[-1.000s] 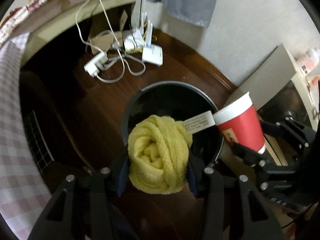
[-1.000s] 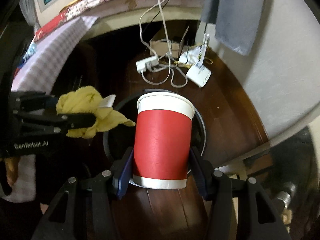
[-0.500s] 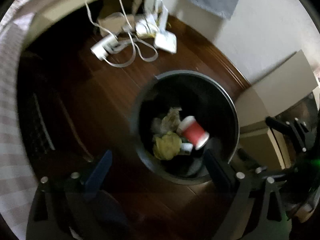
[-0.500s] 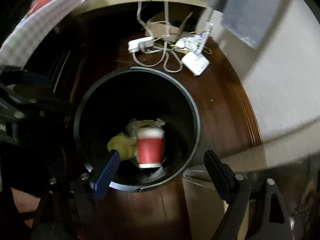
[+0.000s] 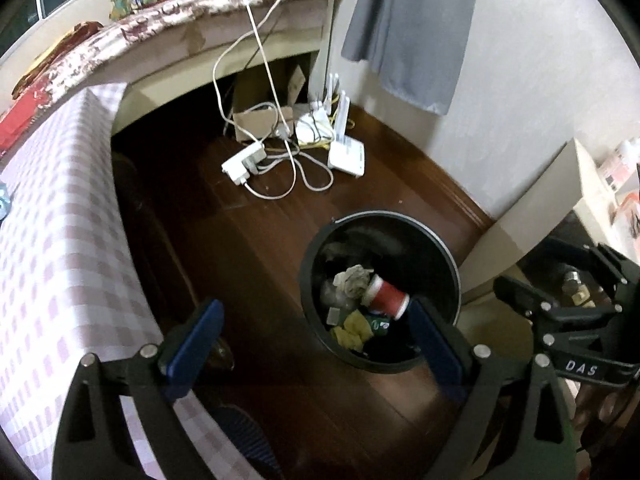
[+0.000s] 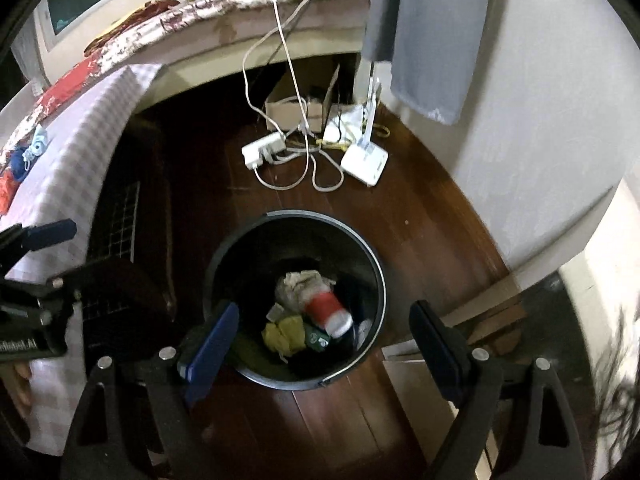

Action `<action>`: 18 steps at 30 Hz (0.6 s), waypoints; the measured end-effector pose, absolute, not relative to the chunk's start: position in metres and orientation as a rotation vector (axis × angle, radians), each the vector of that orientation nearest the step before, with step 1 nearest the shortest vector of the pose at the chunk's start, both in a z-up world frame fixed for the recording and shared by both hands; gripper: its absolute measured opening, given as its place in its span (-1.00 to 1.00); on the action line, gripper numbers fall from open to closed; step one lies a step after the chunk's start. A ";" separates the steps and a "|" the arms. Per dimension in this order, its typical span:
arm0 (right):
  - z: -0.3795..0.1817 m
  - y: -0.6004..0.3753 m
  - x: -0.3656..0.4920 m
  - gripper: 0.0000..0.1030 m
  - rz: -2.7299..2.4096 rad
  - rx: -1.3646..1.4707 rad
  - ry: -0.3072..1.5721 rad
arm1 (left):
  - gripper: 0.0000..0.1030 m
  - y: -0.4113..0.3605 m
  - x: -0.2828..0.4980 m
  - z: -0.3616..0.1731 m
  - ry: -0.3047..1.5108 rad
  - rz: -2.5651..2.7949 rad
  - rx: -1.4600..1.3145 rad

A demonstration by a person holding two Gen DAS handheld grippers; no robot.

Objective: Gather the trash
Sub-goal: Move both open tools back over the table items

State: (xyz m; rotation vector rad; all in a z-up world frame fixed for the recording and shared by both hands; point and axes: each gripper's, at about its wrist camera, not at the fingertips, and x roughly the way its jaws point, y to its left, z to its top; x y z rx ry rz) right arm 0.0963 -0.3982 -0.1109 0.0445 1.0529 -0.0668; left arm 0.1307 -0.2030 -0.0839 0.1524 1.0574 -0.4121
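Note:
A black round trash bin (image 5: 312, 272) stands on the dark wooden floor; it also shows in the right wrist view (image 6: 376, 272). Inside lie a red paper cup (image 5: 387, 296) (image 6: 329, 309) on its side, a yellow cloth (image 5: 352, 330) (image 6: 286, 334) and crumpled paper (image 5: 353, 280) (image 6: 298, 284). My left gripper (image 5: 316, 338) is open and empty, held above the bin's near side. My right gripper (image 6: 324, 340) is open and empty above the bin.
A table with a pink checked cloth (image 5: 60, 248) stands at the left. A white power strip (image 5: 244, 162), cables and a white router (image 5: 347, 156) lie on the floor beyond the bin. A cardboard box (image 6: 296, 108) sits by the wall. A beige cabinet (image 5: 532, 208) is at the right.
Both grippers opened and let go: the yellow cloth and the red cup fell into the bin. Both grippers have since risen and pulled back from the bin.

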 end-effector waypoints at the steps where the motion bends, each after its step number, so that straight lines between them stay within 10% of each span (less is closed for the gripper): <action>1: -0.104 -0.394 0.096 0.72 -0.068 0.037 1.043 | 0.84 -0.200 0.129 -0.078 1.045 -0.415 0.147; 18: -0.023 -0.286 0.111 0.73 0.082 -0.050 0.909 | 0.85 -0.098 0.116 -0.011 0.864 -0.318 0.019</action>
